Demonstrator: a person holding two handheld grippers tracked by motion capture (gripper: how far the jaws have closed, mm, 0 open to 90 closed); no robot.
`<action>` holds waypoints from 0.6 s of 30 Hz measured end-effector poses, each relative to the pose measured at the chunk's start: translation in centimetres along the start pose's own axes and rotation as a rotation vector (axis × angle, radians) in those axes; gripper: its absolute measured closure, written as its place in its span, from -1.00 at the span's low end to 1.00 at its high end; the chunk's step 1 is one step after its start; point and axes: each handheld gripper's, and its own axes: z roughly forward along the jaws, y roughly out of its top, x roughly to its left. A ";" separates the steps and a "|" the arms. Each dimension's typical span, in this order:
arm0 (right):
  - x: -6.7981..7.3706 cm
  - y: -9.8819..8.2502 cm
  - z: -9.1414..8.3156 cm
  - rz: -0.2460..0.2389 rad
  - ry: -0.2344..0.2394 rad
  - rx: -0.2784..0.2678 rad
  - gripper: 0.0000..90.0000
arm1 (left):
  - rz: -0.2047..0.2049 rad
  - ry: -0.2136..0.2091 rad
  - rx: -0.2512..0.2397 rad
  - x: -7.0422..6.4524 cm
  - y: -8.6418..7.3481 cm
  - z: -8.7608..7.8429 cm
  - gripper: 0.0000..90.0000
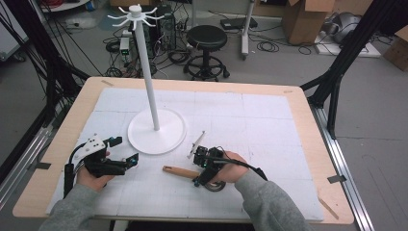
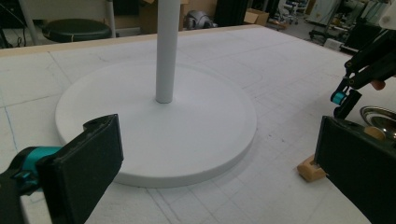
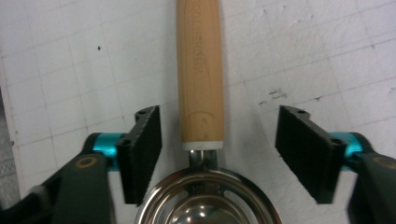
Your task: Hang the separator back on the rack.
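Right tool [image 3: 218, 144] agape astride wooden handle [image 3: 200, 70] of steel ladle [image 3: 205, 200], frame centre, nothing gripped; left tool [image 2: 219, 168] agape, empty; risk: round handle rolling off-centre on closing.

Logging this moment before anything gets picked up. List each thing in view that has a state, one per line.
Left tongs: open, empty, low beside the stand's base.
Right tongs: open, straddling the utensil's wooden handle, not closed on it.
Utensil: lying flat on the mat, not gripped.
Hook stand: upright, its top hooks bare.
Stool: standing on the floor beyond the table.
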 end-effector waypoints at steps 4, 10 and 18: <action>0.0 0.1 0.1 -0.003 -0.013 0.015 -0.08 | -0.005 0.002 -0.003 0.0 0.0 0.0 -0.96; 0.4 0.3 0.0 -0.001 -0.030 0.040 0.04 | -0.002 0.002 0.000 0.1 0.0 0.0 -0.96; 0.9 0.7 0.1 -0.042 -0.069 0.098 0.09 | -0.004 0.003 -0.001 0.0 0.0 0.0 -0.96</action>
